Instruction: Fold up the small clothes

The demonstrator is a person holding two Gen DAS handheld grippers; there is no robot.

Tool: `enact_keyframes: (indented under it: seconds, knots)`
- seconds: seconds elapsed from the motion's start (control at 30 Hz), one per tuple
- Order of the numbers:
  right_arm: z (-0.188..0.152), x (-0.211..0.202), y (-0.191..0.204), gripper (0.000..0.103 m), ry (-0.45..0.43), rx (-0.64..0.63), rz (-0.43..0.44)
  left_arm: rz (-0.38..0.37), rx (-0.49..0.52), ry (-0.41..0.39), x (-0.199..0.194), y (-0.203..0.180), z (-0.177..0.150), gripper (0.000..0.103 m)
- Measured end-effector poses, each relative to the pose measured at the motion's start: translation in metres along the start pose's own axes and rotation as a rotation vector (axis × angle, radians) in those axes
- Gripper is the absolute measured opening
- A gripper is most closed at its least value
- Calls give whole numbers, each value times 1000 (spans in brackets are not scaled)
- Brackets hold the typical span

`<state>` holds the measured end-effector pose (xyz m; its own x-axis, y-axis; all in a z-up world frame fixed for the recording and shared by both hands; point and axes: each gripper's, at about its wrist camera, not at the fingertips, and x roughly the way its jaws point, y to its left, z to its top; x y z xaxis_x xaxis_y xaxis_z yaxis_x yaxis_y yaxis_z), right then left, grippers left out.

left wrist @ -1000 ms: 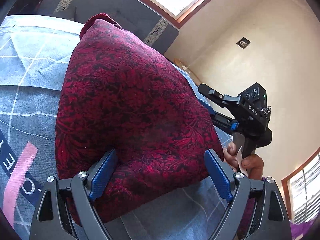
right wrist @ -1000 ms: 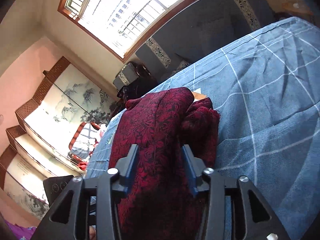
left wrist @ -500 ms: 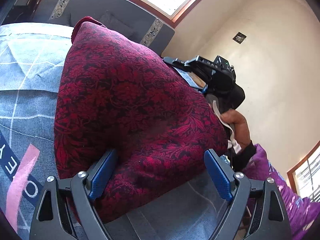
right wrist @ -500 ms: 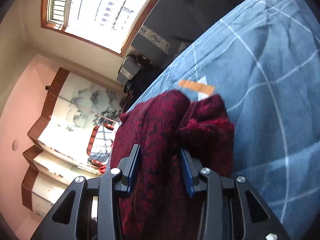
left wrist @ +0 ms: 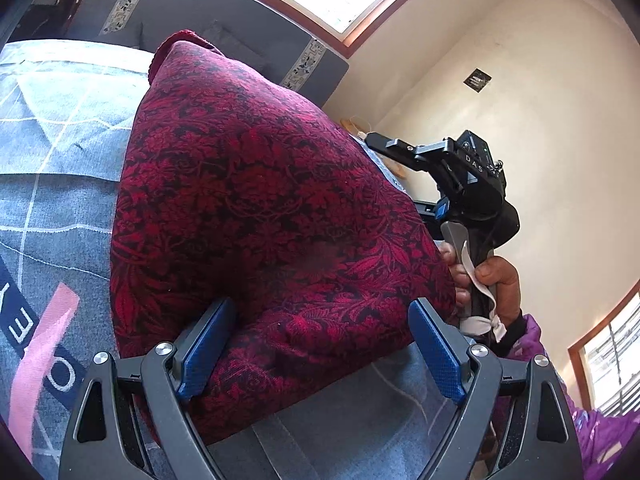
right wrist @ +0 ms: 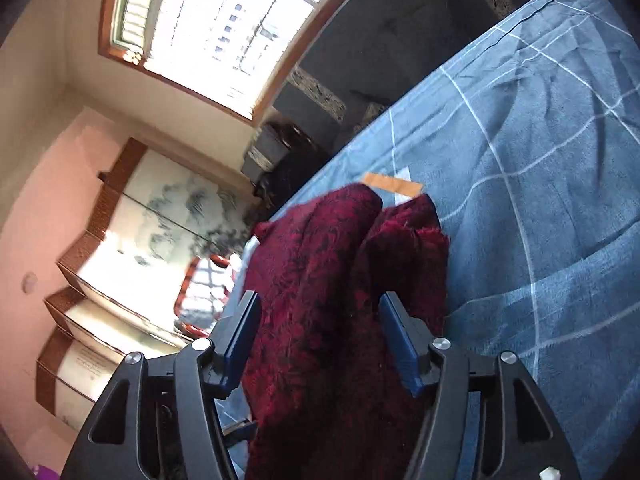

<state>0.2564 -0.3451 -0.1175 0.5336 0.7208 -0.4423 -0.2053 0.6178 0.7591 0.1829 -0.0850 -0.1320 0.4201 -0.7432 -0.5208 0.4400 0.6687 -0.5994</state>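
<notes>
A dark red flower-patterned garment (left wrist: 256,208) lies heaped on the blue checked bedspread (left wrist: 52,200). My left gripper (left wrist: 320,308) is open wide at the garment's near edge; the cloth bulges between its blue pads (left wrist: 206,344), and the right pad stands clear of it. In the right wrist view the same garment (right wrist: 320,280) hangs in folds between the fingers of my right gripper (right wrist: 320,298), whose jaws are opening and no longer pinch the cloth. The right tool's black housing (left wrist: 472,172) shows beyond the heap, held by a hand (left wrist: 496,280).
The bedspread (right wrist: 540,160) stretches away to the right with an orange label (right wrist: 394,186) behind the garment. A grey padded headboard (left wrist: 224,12) and a window lie beyond. Painted wardrobe panels (right wrist: 168,216) stand at the left. A purple sleeve (left wrist: 600,432) is at the lower right.
The right gripper's jaws closed on the fold, then spread apart. The right tool rose towards the heap's top and came back down. The left gripper kept still.
</notes>
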Motion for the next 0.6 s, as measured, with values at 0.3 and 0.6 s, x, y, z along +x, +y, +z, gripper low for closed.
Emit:
enact_keyframes:
  seconds: [0.3, 0.6]
  knots:
    - [-18, -7, 68, 18, -96, -289, -101, -25, -61, -3, -10, 6, 3, 88]
    - [-55, -34, -42, 23, -107, 73, 124, -80, -91, 25, -10, 9, -2, 88]
